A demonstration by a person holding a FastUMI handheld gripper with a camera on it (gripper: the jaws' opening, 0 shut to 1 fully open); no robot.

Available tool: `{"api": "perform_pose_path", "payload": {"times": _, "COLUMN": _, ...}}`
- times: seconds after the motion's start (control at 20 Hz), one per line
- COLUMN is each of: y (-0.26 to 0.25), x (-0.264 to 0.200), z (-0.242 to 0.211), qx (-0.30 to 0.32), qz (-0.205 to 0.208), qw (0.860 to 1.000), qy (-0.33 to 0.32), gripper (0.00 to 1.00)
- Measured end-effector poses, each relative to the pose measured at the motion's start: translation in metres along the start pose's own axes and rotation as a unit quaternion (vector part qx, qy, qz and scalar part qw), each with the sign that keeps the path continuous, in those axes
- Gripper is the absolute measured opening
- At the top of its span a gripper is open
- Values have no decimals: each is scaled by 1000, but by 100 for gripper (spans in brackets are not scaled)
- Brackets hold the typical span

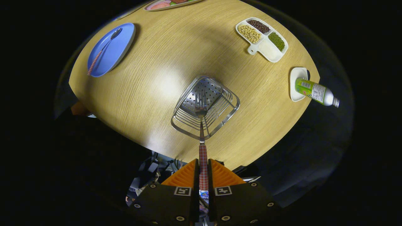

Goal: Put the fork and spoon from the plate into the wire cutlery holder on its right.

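A: Over the wire cutlery holder point(205, 106), seen from above in the gripper view, the gripper point(203, 174) holds the fork point(201, 125) upright, tines down. Both orange fingers point(183, 175) are closed on its red-checked handle.

B: Is the fork in the holder yet?

A: Hard to say. The tines lie over the perforated base, inside the rim as the camera sees it, but looking straight down the handle gives no depth; they may be just above the rim or already past it. The fork is not released either way.

B: And the spoon?

A: The spoon point(101, 53) lies on the blue plate point(121, 51), well apart from the holder across the round wooden table point(157, 81). Untouched, by the look of it.

B: So progress?

A: Judged as roughly the first half nearing its end: fork carried to the holder, drop pending. Left to do: lower and let go of the fork, then fetch the spoon and place it likewise.

B: Clutter nearby?

A: A divided dish of beans point(267, 50) and a green bottle point(315, 91) on a small white tray, both clear of the holder.
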State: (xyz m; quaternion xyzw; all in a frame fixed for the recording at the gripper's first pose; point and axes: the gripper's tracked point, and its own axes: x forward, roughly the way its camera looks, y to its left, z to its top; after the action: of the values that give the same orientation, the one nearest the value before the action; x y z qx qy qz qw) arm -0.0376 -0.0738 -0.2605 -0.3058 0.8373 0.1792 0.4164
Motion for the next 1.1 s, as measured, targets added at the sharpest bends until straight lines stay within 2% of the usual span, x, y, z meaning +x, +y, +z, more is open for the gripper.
{"api": "perform_pose_path", "payload": {"times": 0.1, "y": -5, "x": -1, "z": 6, "qx": 7, "qz": 2, "qw": 1000, "qy": -5, "gripper": 15}}
{"api": "perform_pose_path", "payload": {"times": 0.3, "y": -8, "x": -12, "z": 14, "qx": 25, "qz": 14, "qw": 998, "qy": -56, "gripper": 18}}
{"api": "perform_pose_path", "payload": {"times": 0.55, "y": 20, "x": -46, "z": 38, "qx": 21, "qz": 35, "qw": 982, "qy": -186, "gripper": 25}}
{"api": "perform_pose_path", "payload": {"times": 0.75, "y": 47, "x": -77, "z": 62, "qx": 26, "qz": 18, "qw": 959, "qy": -281, "gripper": 38}}
{"api": "perform_pose_path", "payload": {"times": 0.8, "y": 56, "x": -81, "z": 68, "qx": 31, "qz": 10, "qw": 954, "qy": -297, "gripper": 46}}
{"api": "perform_pose_path", "payload": {"times": 0.9, "y": 75, "x": -88, "z": 81, "qx": 39, "qz": -4, "qw": 946, "qy": -321, "gripper": 57}}
{"api": "perform_pose_path", "payload": {"times": 1.1, "y": 130, "x": -94, "z": 108, "qx": 62, "qz": 16, "qw": 943, "qy": -327, "gripper": 66}}
